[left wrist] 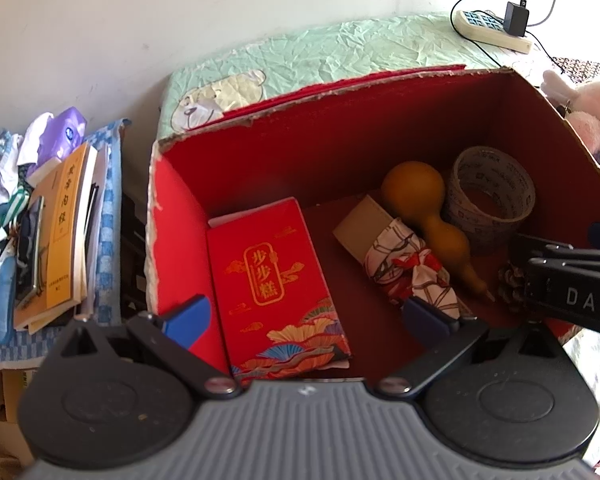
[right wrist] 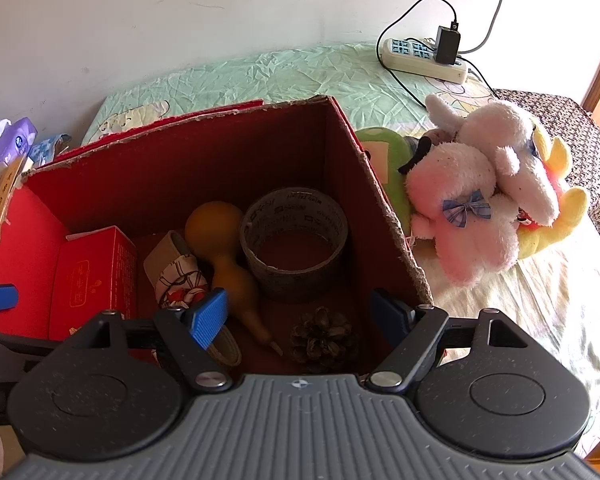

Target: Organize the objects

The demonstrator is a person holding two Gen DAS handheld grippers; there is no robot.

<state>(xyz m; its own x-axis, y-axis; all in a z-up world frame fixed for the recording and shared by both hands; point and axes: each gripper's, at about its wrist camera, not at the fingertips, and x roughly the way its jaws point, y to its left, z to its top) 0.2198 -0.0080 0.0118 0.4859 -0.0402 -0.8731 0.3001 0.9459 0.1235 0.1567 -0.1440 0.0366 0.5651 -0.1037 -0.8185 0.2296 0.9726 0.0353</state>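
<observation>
1. Left gripper: jaws wide apart, nothing held, hanging over the open red cardboard box.
2. Right gripper: jaws also wide apart, empty, above the box's right half w/ the brown pine cone just below.
3. Box contents: red printed gift carton at left; folded patterned cloth bundle w/ beige band, mid; tan gourd beside it; grey-printed tape roll far right.
4. Handling, prob.: cone light, brittle scales, so pinch across body gently. Gourd smooth, rounded, may slip; take at the narrow waist. Cloth soft.
5. Outside box, right: white plush toy on the bed, soft, easy to squeeze anywhere.
</observation>
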